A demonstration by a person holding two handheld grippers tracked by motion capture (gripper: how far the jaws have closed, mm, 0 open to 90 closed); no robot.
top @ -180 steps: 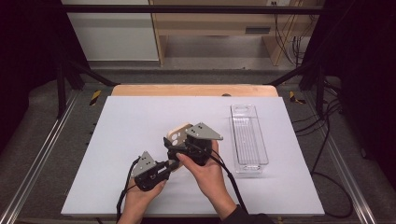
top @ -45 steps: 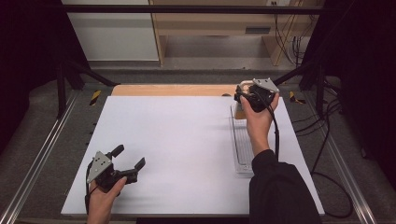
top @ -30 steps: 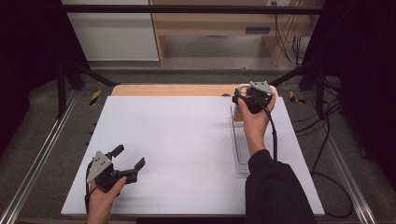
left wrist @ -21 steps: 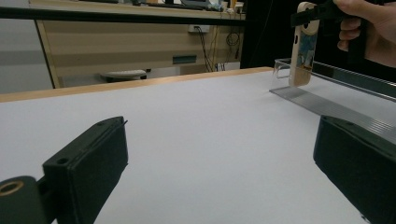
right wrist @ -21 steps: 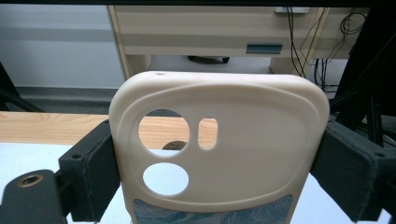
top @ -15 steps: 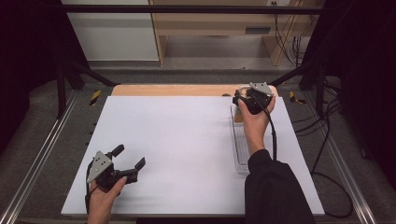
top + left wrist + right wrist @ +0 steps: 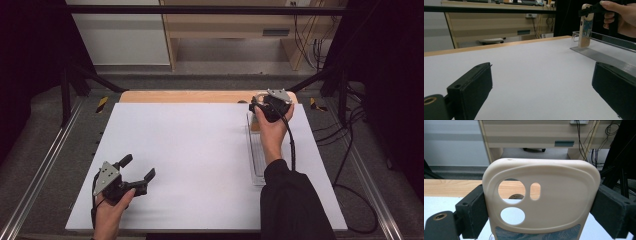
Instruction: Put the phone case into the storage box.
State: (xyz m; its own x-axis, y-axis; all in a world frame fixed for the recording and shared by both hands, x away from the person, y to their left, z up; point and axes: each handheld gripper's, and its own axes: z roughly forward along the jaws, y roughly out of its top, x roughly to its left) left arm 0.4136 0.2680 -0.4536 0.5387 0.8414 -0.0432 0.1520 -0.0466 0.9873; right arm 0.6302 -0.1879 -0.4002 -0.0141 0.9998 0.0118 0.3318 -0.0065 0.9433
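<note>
— What did you see nearest you?

— The left gripper (image 7: 134, 173) sat low at the near left corner of the white table (image 7: 190, 150), held in the person's left hand (image 7: 111, 212). Its jaws stood wide apart, with nothing between them but bare tabletop.

— And the thing being handled?

— That was a phone case (image 7: 541, 200), cream-coloured with rounded corners. It had two round holes and a small oval slot cut near one top corner, and a band of blue marbled pattern low down. Seen from the left gripper's camera, the phone case (image 7: 585, 26) stood upright, its lower end at the far end of a clear plastic tray (image 7: 255, 150).

— Where was the tray?

— Along the right side of the table, running from near to far. I could not tell whether the case's lower edge touched the tray or hung just above it.

— What had hold of the case?

— The right gripper (image 7: 261, 104), out at the far right, close to the wooden strip (image 7: 180, 96) at the table's far edge. Its jaws were closed partway, pressing the case's two long sides, one pad on each. The person's right hand (image 7: 270, 127) reached out over the tray, in a dark sleeve (image 7: 292, 205).

— Beyond that?

— A pale wooden bench (image 7: 240, 27) and hanging cables (image 7: 312, 35) behind the table.
</note>
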